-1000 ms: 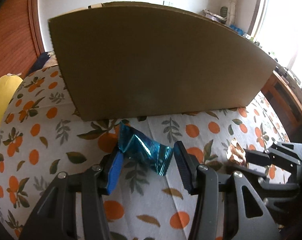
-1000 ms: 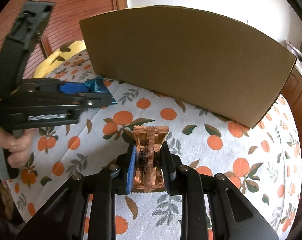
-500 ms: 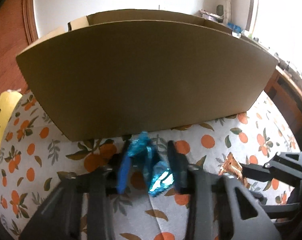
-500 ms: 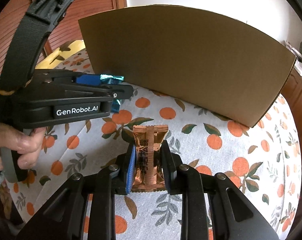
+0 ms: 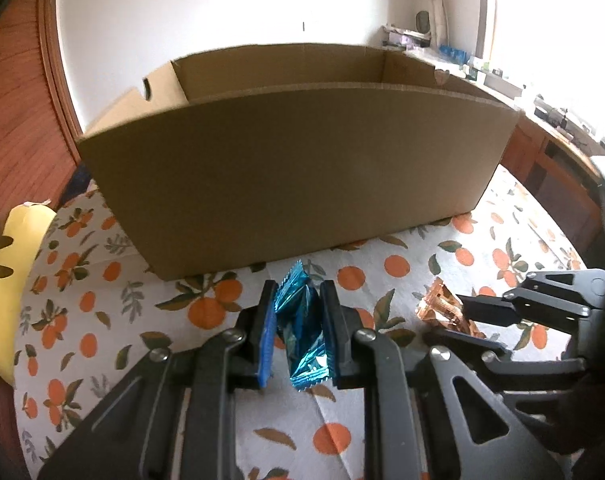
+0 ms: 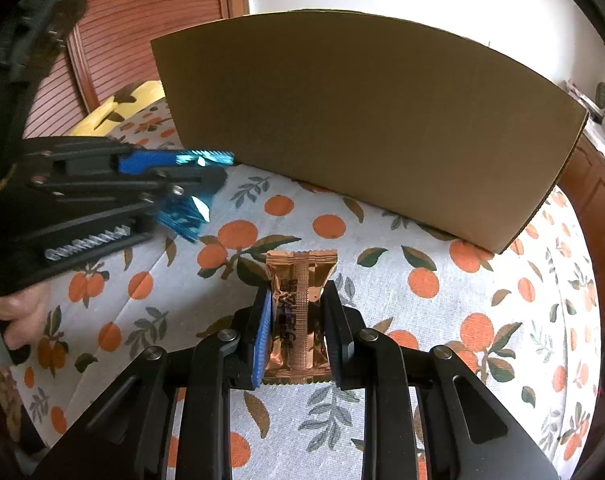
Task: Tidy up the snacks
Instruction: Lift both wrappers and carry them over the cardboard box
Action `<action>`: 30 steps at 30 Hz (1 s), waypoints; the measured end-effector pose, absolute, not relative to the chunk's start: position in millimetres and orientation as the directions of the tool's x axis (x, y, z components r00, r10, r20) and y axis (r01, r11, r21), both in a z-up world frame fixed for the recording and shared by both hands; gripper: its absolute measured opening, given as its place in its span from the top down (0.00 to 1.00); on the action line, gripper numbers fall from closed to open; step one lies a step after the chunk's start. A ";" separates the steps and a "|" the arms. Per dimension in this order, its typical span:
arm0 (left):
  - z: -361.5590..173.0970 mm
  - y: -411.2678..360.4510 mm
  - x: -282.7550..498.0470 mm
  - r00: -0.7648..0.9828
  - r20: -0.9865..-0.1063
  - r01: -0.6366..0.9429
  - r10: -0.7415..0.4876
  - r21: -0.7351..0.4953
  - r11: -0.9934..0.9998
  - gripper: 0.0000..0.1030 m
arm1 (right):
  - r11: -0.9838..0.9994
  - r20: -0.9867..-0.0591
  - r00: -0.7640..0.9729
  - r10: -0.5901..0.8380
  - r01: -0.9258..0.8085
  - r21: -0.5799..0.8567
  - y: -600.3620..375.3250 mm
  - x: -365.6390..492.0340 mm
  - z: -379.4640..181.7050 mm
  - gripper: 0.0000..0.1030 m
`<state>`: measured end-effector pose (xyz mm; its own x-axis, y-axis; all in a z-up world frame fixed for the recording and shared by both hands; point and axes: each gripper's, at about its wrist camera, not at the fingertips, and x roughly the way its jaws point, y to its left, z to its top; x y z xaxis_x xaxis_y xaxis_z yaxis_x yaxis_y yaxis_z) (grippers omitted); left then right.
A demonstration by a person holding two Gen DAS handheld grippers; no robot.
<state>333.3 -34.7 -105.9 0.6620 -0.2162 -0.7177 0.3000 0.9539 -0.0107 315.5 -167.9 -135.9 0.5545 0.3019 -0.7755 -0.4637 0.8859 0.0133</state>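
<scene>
While a large cardboard box (image 5: 294, 176) stands open-topped on a table covered with an orange-print cloth (image 5: 102, 320), two hand-held grippers each pinch a small wrapped snack in front of it. The left gripper (image 5: 296, 336) has just closed its jaws on a crinkled blue foil packet (image 5: 300, 332), which stands upright between the pads and hangs clear of the cloth, its lower end poking out below the fingers. In the right wrist view the same left gripper (image 6: 190, 184) shows from the side, the blue foil packet (image 6: 194, 208) sticking out of its tip close to the box's near wall, with a person's hand (image 6: 18, 312) on the handle at the frame's left edge. The right gripper (image 6: 296, 332) is clamped on a copper-coloured snack packet (image 6: 298, 312), seam side up, its top edge jutting past the fingertips toward the box. That packet sits low over the cloth; whether it touches the cloth cannot be told. A yellow cushion (image 5: 6, 280) lies past the table's left edge, and wooden slatted panels (image 6: 150, 20) line the wall behind.
</scene>
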 end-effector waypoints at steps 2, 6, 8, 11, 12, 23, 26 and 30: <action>-101.2 -35.5 329.0 0.675 -0.705 0.301 -0.219 -0.008 0.954 0.82 | 0.886 -0.776 0.555 0.302 -0.464 0.013 -168.1 315.8 -136.0 0.79; -90.6 -31.4 318.7 0.694 -0.681 0.306 -0.234 -0.015 0.952 0.81 | 0.886 -0.775 0.557 0.299 -0.463 0.009 -167.2 315.1 -136.2 0.79; -84.6 -28.8 313.5 0.702 -0.671 0.307 -0.237 -0.016 0.952 0.81 | 0.888 -0.774 0.559 0.297 -0.461 0.008 -167.3 314.9 -136.3 0.78; -76.0 -26.6 308.2 0.714 -0.656 0.307 -0.243 -0.018 0.952 0.81 | 0.890 -0.769 0.562 0.304 -0.456 0.018 -170.1 314.4 -134.8 0.79; -73.6 -25.8 306.6 0.717 -0.652 0.307 -0.246 -0.021 0.951 0.81 | 0.891 -0.764 0.567 0.308 -0.453 0.023 -172.0 313.9 -133.5 0.79; -41.6 -20.4 289.6 0.756 -0.586 0.335 -0.290 -0.034 0.942 0.81 | 0.893 -0.711 0.613 0.344 -0.448 0.046 -197.1 304.3 -108.3 0.79; -33.3 -19.7 291.3 0.763 -0.572 0.342 -0.299 -0.035 0.939 0.81 | 0.895 -0.685 0.641 0.346 -0.444 0.036 -205.5 302.8 -88.3 0.79; -22.8 -19.5 295.4 0.772 -0.554 0.352 -0.311 -0.034 0.935 0.80 | 0.898 -0.647 0.680 0.346 -0.440 0.018 -214.5 303.0 -58.9 0.79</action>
<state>295.4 -19.5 -22.8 0.7721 -0.3106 -0.5544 0.3521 0.9354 -0.0338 303.0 -214.5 -58.9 0.6796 0.3460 -0.6469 -0.4403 0.8977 0.0176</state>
